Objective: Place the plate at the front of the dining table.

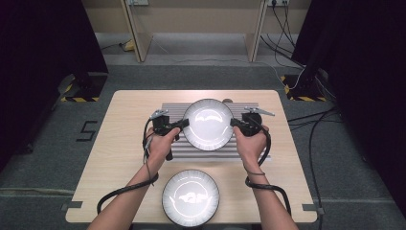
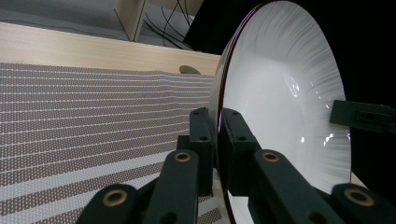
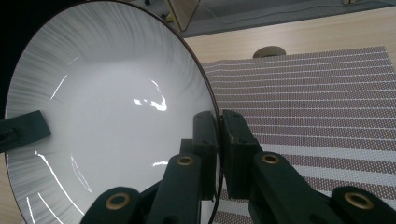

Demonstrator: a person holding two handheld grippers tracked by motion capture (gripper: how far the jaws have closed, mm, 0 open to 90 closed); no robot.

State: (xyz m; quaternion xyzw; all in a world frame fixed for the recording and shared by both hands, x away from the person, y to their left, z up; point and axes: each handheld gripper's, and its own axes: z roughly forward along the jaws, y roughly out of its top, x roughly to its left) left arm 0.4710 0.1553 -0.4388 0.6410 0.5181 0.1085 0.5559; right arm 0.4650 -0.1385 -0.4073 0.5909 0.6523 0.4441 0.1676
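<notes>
Both sets of jaws are clamped on the rim of one white plate [image 1: 208, 124], the left gripper [image 1: 183, 124] at nine o'clock and the right gripper [image 1: 234, 122] at three (over the striped mat [image 1: 249, 152]), a second plate [image 1: 190, 197] sitting at six o'clock on the table [image 1: 119, 143].

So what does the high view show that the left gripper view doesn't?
The high view alone shows a second plate lying flat at the table's near edge, both forearms, and the floor around the table. The left gripper view alone gives the close look at the left tool: its jaws pinch the held plate's thin rim, and the plate is tipped up on edge above the striped mat. Both show that held plate over the mat, with the right tool clamped on its opposite rim.
</notes>
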